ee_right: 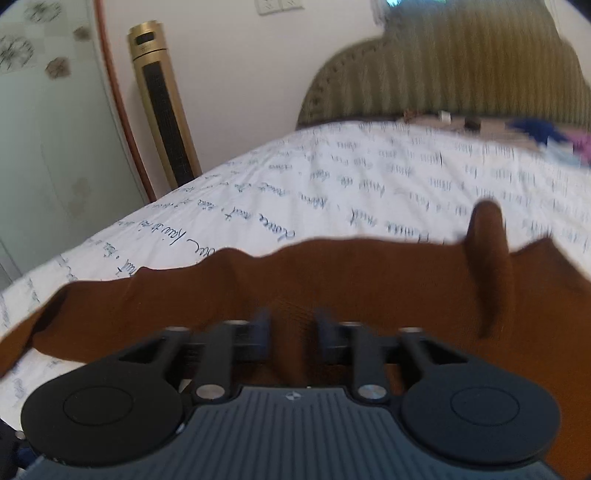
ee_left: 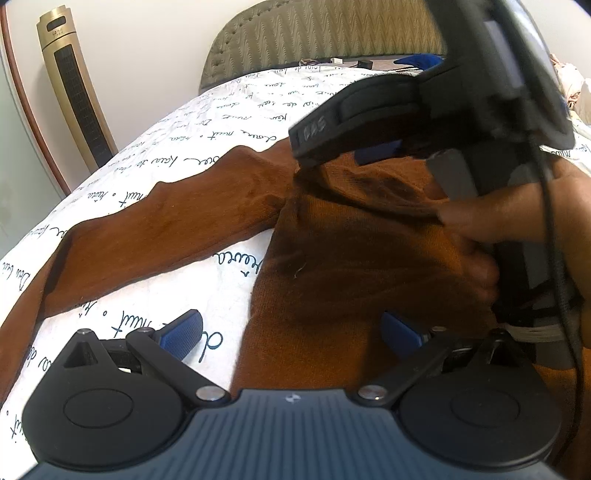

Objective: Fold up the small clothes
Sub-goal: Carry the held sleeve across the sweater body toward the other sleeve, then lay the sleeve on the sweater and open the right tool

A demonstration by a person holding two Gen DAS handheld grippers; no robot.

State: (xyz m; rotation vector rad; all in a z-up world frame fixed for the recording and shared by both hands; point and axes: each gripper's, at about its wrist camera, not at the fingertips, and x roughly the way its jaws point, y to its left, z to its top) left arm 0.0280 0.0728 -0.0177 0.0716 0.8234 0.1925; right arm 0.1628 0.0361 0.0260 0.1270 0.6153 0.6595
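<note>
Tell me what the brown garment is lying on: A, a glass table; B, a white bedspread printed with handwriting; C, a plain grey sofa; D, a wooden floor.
B: the brown garment is spread over a white bedspread covered in dark cursive writing, with a padded headboard behind it.
</note>
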